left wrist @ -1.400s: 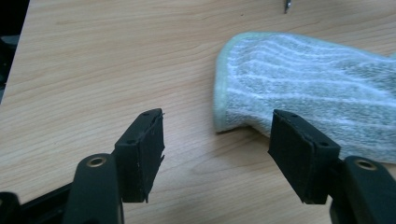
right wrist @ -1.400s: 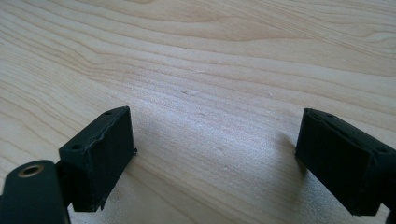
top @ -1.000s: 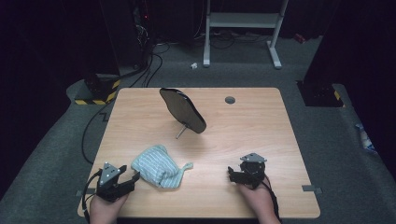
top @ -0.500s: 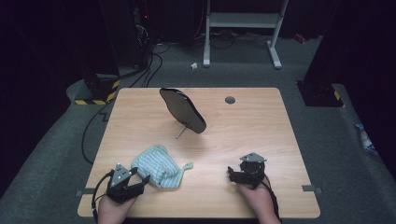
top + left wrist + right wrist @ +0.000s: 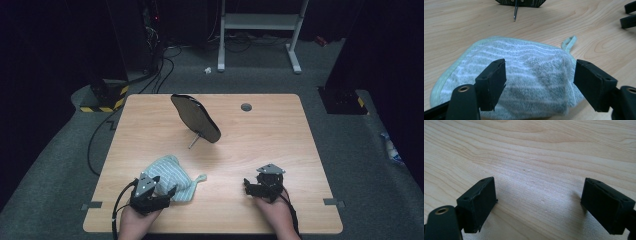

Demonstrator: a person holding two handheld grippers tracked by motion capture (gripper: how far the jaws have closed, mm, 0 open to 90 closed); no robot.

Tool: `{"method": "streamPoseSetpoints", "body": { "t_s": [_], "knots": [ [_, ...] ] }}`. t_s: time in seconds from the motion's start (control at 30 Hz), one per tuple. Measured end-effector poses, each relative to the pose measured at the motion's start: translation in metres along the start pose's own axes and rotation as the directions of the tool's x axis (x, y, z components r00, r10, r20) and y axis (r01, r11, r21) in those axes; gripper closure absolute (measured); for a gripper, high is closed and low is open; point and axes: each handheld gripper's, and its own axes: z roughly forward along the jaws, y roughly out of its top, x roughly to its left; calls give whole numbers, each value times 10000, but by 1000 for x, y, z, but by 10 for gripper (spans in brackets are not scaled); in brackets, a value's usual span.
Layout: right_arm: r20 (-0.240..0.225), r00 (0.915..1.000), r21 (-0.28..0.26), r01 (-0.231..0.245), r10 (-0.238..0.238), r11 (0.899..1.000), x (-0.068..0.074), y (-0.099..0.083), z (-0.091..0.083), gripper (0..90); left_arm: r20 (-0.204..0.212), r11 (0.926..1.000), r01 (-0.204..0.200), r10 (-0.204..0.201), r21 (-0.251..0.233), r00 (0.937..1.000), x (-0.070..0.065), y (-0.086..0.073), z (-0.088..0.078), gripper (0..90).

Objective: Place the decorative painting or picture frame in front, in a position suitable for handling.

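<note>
A pale green and white striped cloth [image 5: 172, 172] lies bunched near the wooden table's [image 5: 250, 145] front left; a small loop [image 5: 569, 41] sticks out of its right side. My left gripper [image 5: 167, 192] sits at the cloth's near edge. Its jaws have just been opening and now stand wide on either side of the cloth's raised hump [image 5: 534, 72], not pressing on it. My right gripper [image 5: 248, 186] rests at the front right, open over bare wood [image 5: 540, 186], and its black jaw tips [image 5: 629, 15] show in the left gripper view.
A black oval plate [image 5: 196, 118] leans on a thin metal stem [image 5: 193, 142] at mid-table, behind the cloth. A round hole [image 5: 246, 106] sits near the far edge. On the floor beyond are cables [image 5: 165, 65] and a white stand [image 5: 260, 30].
My left gripper has slid right along the front edge up to the cloth, and its jaws now stand wider around the cloth's near part. The right gripper has stayed put.
</note>
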Motion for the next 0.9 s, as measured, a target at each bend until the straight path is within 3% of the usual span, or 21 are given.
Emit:
{"method": "streamPoseSetpoints", "body": {
  "t_s": [0.1,0.2,0.4,0.43,0.5,0.63,0.83,0.9],
  "knots": [
    [4,10000,1,5,-5,10000,0,0,0,124,-76,9994,-261,262,239,9996,1,10,4,256],
    [-11,10000,5,20,-20,10000,0,0,0,124,112,9994,-125,121,331,9999,3,20,9,255],
    [-14,10000,1,8,-8,10000,1,0,-1,124,647,9962,267,-321,828,9974,10,1,20,237],
    [-14,10000,1,8,-8,10000,1,0,-1,124,647,9962,267,-321,828,9974,10,1,20,234],
    [-13,10000,-1,8,-8,10000,1,-1,-1,125,513,9950,-122,71,992,9987,8,-2,20,224],
    [-12,10000,0,8,-8,10000,1,-1,-1,124,333,9969,-328,304,711,9990,5,-5,12,214],
    [-10,10000,0,3,-3,10000,1,-1,-1,124,66,9995,-86,84,310,9999,8,-4,-1,202],
    [-13,10000,1,4,-4,10000,1,-1,-1,124,43,9989,14,-16,475,10000,9,-5,1,188]
  ]
}}
